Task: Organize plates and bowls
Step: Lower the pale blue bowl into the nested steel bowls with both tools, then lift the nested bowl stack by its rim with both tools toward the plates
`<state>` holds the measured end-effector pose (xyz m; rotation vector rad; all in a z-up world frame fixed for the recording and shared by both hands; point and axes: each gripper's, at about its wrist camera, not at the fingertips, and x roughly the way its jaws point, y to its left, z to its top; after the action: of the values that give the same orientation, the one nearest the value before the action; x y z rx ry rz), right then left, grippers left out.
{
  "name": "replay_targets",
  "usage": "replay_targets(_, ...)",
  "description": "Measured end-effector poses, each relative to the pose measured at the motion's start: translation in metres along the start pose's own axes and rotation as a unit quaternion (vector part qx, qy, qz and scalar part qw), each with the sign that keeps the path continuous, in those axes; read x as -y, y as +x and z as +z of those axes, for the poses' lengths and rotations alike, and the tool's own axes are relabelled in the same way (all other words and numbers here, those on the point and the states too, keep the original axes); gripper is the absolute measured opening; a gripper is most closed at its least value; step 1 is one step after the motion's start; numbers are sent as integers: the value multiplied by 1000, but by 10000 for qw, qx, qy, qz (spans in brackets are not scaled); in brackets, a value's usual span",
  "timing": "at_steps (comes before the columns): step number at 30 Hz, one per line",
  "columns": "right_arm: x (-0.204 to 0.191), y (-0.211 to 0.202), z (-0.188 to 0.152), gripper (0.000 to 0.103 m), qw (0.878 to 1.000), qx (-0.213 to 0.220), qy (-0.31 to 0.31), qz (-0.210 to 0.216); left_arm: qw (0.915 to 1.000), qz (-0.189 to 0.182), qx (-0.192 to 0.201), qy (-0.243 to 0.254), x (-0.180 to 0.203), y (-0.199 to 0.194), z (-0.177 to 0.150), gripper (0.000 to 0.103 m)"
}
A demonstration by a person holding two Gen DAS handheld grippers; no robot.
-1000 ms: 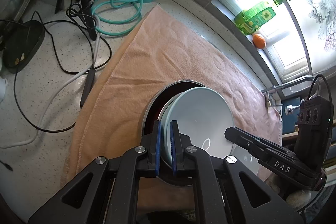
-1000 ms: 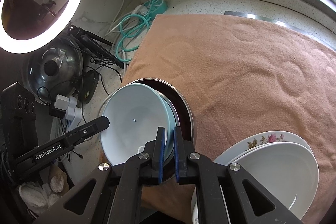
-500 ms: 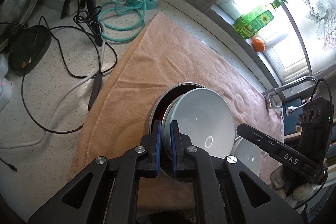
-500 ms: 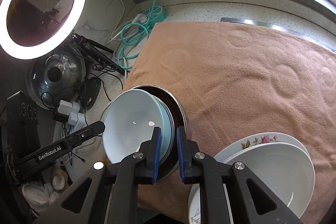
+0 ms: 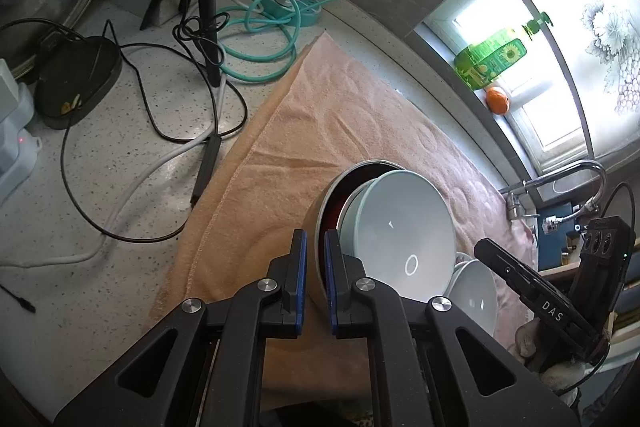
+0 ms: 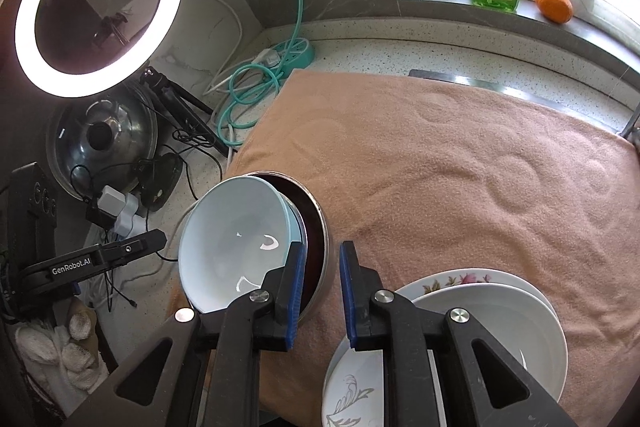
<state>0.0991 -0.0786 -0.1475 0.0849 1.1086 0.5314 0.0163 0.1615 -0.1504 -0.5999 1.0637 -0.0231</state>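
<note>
I see a glossy pale-blue ceramic bowl (image 6: 236,239) in a shiny steel-walled bowl (image 6: 322,259); the peach terry towel (image 6: 440,163) looks matt and nubbly; speckled stone counter (image 5: 120,163), smooth.

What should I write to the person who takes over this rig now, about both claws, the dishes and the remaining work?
Left claw: shut on the rim of the round steel bowl with the dark red inside.
Right claw: open. Its jaws have just been opening, and the same rim stands between them, not pressed.
The pale blue ceramic bowl sits tilted inside the steel bowl, on the peach towel.
The white deep plate lies on a flowered plate near the towel's front edge.
Done: bowls nested.
Left: probably settle the blue bowl level and release the left claw.
</note>
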Motion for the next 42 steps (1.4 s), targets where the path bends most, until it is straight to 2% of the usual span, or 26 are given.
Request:
replay_targets(3,2,-5,-3,20,9998,212,-55,-7,10000,31,34,-35,-4,-2,-1,7)
replay_targets(9,7,-5,-2,29,9997,210,97,51,10000,48,39,-55,-9,-1,-3,7)
replay_targets(12,11,-3,-4,29,9997,209,110,20,10000,48,15,-36,-9,3,-5,7)
replay_targets(24,19,11,-2,28,9990,-252,362,-33,9996,84,-83,275,-1,16,-12,7)
replay_targets(32,16,23,0,20,9983,-406,421,23,9992,64,-97,375,2,19,-13,7)
replay_targets(42,16,34,1,17,9973,-501,537,55,9985,92,-153,512,4,22,-10,7)
